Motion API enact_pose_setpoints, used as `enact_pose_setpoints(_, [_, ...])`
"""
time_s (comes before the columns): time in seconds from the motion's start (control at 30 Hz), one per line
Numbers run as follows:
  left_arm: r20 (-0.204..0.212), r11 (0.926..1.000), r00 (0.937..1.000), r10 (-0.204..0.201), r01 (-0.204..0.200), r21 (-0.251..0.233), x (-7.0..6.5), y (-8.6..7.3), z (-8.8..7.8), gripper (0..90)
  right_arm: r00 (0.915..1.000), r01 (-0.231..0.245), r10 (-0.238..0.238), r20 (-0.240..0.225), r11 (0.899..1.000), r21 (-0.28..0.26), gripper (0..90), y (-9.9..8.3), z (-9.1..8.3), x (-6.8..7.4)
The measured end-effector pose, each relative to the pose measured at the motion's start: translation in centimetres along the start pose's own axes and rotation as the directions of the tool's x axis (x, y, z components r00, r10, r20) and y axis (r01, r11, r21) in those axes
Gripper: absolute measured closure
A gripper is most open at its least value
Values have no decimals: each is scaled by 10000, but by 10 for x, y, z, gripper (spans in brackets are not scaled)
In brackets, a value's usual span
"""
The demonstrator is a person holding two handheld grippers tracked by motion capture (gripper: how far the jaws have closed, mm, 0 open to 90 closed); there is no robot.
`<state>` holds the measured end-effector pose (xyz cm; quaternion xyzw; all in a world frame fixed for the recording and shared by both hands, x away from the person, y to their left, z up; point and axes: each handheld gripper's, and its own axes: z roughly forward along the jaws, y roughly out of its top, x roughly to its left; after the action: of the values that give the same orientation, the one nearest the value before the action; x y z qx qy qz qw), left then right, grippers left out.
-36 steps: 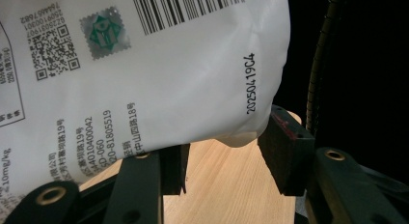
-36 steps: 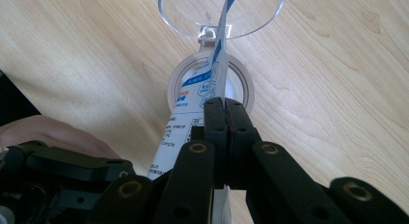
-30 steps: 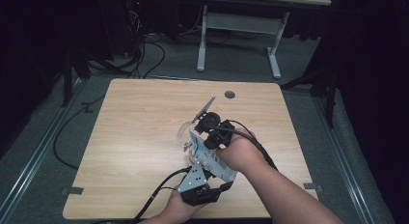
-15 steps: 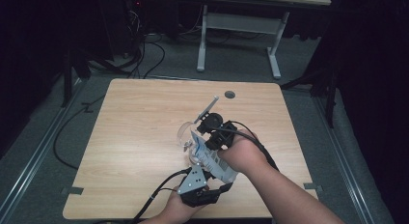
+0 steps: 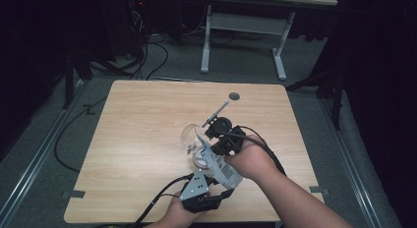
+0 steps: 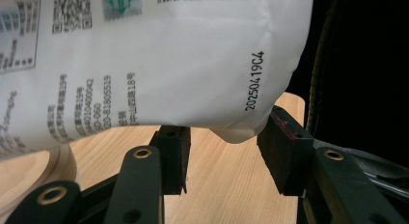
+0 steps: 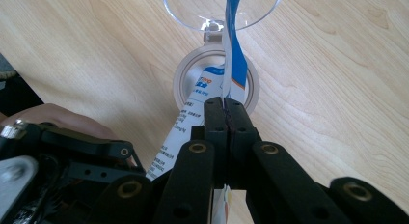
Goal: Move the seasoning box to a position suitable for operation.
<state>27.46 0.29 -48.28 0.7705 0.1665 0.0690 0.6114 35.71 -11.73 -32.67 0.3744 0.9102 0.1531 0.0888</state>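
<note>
The room is dark, with a grey floor, cables and another desk at the back. In the middle stands a light wooden tabletop. A person's two arms come in from the near edge, and each hand holds a gripper.

The right gripper has its jaws pressed tight together on the thin edge of a white and blue bag. The bag hangs over a clear round jar that stands on the tabletop. The jar's clear lid is flipped open and lies just past the jar's mouth.

The left gripper is lower, near the front edge of the tabletop. Its jaws are partly open, one on each side of the bag's bottom corner. In the left gripper view the bag hangs just above the jaws, and I cannot tell if the pads touch it.

A small dark round spot sits far back on the tabletop.
</note>
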Motion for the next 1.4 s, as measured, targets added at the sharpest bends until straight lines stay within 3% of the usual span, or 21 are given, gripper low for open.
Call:
enact_pose_setpoints(0.33, [-92,9992,9999,83,-79,404,4,-12,4,561,9997,-242,241,-87,9997,-9,898,-6,0,0])
enact_pose_setpoints(0.87, [-357,9949,9993,-119,154,999,13,-31,16,567,9982,-574,576,-136,9983,122,897,-19,-1,-2])
enact_pose_setpoints(1.4, [-501,9927,9985,-216,274,1174,16,-35,17,568,9977,-667,669,-147,9977,152,897,-23,0,-3])
